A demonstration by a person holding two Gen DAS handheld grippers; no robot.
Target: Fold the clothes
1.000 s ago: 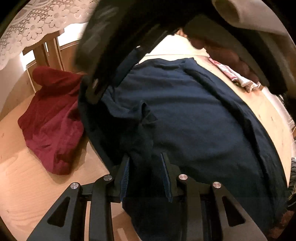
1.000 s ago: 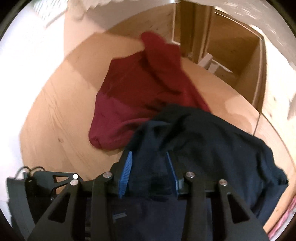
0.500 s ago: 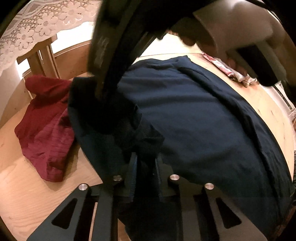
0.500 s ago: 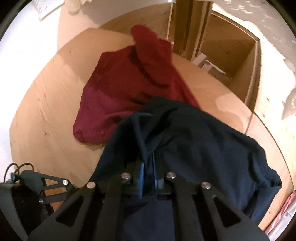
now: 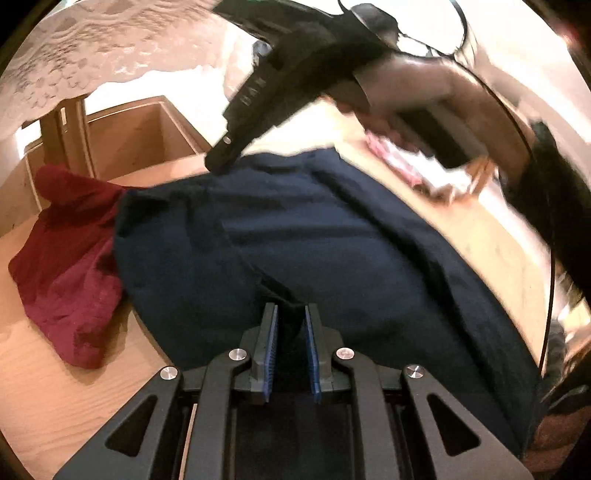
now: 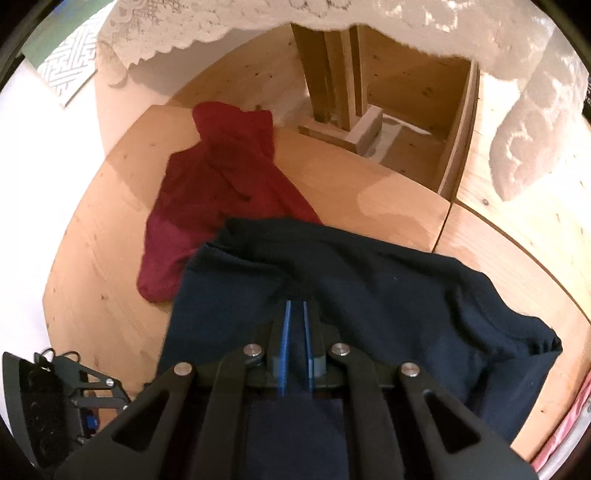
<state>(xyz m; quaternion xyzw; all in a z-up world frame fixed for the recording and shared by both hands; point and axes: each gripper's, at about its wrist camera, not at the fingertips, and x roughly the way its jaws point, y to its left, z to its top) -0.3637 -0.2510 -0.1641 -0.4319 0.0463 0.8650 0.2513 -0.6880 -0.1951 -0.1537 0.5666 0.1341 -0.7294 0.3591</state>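
A navy garment (image 5: pixel 332 240) lies spread over a wooden table (image 5: pixel 44 387). A fold of it near its close edge rises between the blue pads of my left gripper (image 5: pixel 290 317), which is shut on it. In the right wrist view, my right gripper (image 6: pixel 295 306) is shut on another bunched part of the navy garment (image 6: pixel 388 295). The left wrist view shows that right gripper's black body (image 5: pixel 280 85) in a person's hand, with its tip at the garment's far edge. A dark red garment (image 5: pixel 66 266) lies crumpled at the left, partly under the navy one.
A pink and white folded cloth (image 5: pixel 399 162) lies at the table's far right. An open wooden box (image 6: pixel 413 110) stands beyond the table, under a lace curtain (image 6: pixel 221 22). Bare wood (image 6: pixel 92 258) shows left of the red garment (image 6: pixel 221 192).
Both grippers closed onto folds of the navy garment. The right gripper then drew away from the left one toward the garment's far edge, and the cloth between them stretched flatter.
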